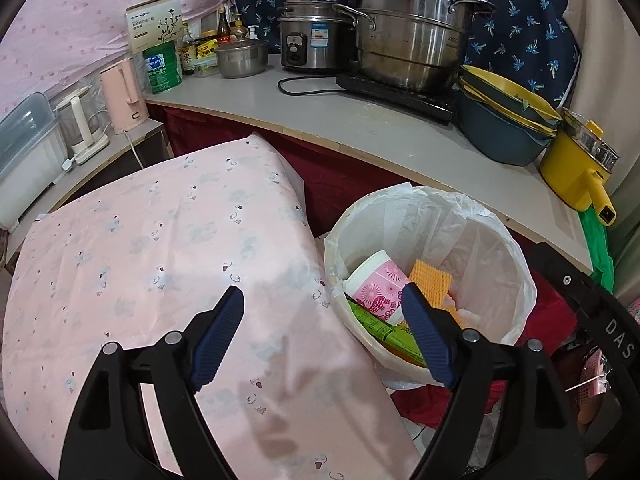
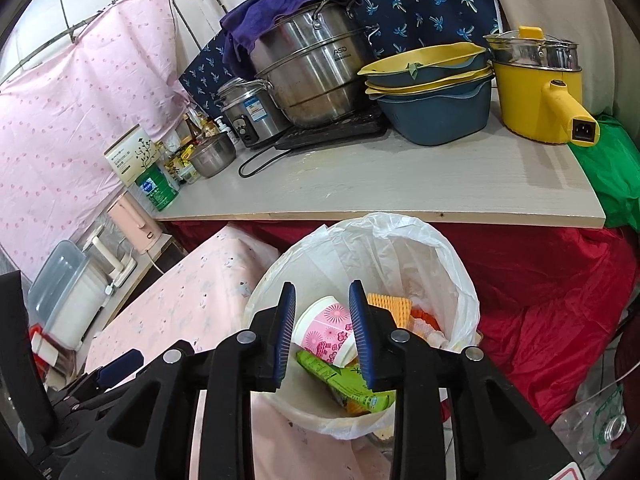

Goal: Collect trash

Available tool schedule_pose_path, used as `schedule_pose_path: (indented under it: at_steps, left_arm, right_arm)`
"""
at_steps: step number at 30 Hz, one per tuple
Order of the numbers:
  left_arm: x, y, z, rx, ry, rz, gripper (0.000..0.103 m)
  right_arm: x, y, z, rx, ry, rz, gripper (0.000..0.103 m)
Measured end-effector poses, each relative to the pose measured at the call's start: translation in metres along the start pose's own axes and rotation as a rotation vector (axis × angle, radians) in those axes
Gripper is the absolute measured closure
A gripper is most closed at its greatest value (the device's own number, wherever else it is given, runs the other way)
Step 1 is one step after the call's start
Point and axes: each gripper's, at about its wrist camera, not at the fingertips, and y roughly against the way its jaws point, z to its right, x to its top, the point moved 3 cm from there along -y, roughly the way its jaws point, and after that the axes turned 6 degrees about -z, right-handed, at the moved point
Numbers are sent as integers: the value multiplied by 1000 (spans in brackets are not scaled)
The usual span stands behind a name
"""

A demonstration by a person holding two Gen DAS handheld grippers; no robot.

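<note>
Both tongs hang apart and empty over the lined bin (image 2: pixel 452 280), right gripper (image 2: pixel 322 334) above the pink cup (image 2: pixel 324 330), left gripper (image 1: pixel 322 336) nearer the rim; lift clear without snagging the liner.

Both wrist views angled down, close above the shared lined bin (image 1: pixel 430 276) (image 2: pixel 360 320).

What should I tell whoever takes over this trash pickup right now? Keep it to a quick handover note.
Left gripper: open, empty, over the pink-covered table.
Right gripper: open, empty, above the trash bin.
Done: pink paper cup, green wrapper and orange foam net lie in the bin.
Left: no loose trash shows on the pink cover; check elsewhere.
</note>
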Motion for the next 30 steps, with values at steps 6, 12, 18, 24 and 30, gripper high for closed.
schedule_pose_path:
  at_steps: [6, 12, 18, 24, 30]
  left_arm:
    - [-7, 7, -8, 18, 10, 7, 20]
    - [-15, 13, -16, 38, 14, 15, 15]
    - [-23, 14, -22, 62, 10, 15, 13]
    - [-33, 14, -27, 80, 3, 12, 11]
    - [-42, 16, -30, 104, -6, 13, 11]
  right_arm:
    - [-8, 7, -6, 6, 24, -17, 59]
    - [-17, 15, -17, -18, 85, -13, 43]
    - [-26, 20, -23, -46, 122, -6, 27]
    - [-35, 23, -22, -69, 134, -15, 19]
    - [-46, 26, -23, -103, 184, -28, 19]
